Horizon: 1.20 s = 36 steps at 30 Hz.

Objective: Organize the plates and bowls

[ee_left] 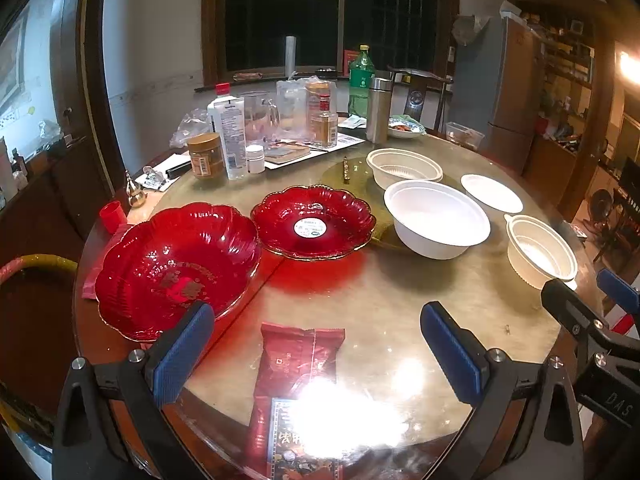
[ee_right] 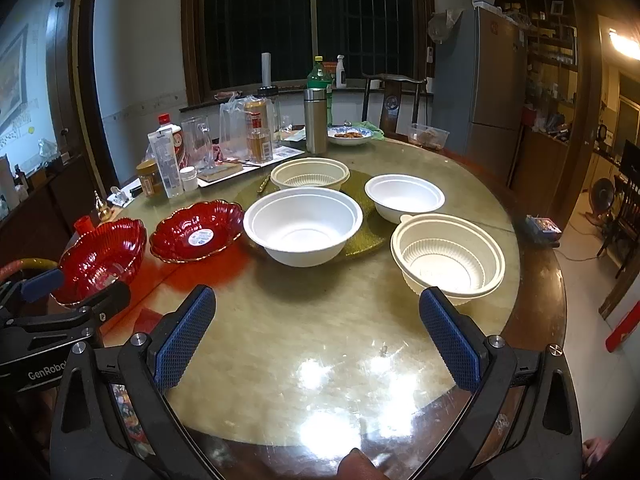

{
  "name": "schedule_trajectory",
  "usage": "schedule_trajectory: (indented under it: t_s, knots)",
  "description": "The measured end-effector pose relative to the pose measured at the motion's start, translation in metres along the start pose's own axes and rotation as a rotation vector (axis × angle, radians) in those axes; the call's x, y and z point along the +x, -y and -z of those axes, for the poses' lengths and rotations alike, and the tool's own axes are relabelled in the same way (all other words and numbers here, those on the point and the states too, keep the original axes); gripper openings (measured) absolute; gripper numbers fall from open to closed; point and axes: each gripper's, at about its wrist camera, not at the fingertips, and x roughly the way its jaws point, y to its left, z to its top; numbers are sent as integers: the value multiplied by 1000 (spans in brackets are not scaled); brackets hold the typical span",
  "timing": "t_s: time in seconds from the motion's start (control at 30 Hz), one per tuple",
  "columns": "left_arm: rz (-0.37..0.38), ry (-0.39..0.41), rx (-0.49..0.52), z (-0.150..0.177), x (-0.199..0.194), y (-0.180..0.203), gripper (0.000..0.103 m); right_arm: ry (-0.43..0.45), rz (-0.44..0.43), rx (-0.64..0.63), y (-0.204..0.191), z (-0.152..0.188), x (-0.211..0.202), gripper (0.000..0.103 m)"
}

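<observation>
Two red scalloped glass plates sit on the left of the round table: a near one (ee_left: 176, 268) (ee_right: 102, 258) and a far one with a sticker (ee_left: 314, 222) (ee_right: 198, 230). A large white bowl (ee_left: 438, 218) (ee_right: 303, 224) stands mid-table. A ribbed cream bowl (ee_left: 540, 250) (ee_right: 448, 258) is near right, another ribbed bowl (ee_left: 404, 168) (ee_right: 310, 174) behind, and a small white bowl (ee_left: 491, 192) (ee_right: 404, 196) far right. My left gripper (ee_left: 316, 344) is open and empty by the near red plate. My right gripper (ee_right: 316, 332) is open and empty, just left of the near ribbed bowl.
A red snack packet (ee_left: 298, 380) lies at the table's front edge under the left gripper. Bottles, jars, a steel flask (ee_right: 315, 120) and a plate of food (ee_right: 351, 135) crowd the back of the table. A chair (ee_right: 394, 100) and fridge (ee_right: 490, 92) stand behind.
</observation>
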Motion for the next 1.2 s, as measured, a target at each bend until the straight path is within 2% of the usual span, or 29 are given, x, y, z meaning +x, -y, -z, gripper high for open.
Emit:
schedule_trajectory:
  t_s: [1.2]
  knots:
    - [-5, 2, -8, 2, -2, -6, 103, 10, -15, -7, -10, -4, -4, 103]
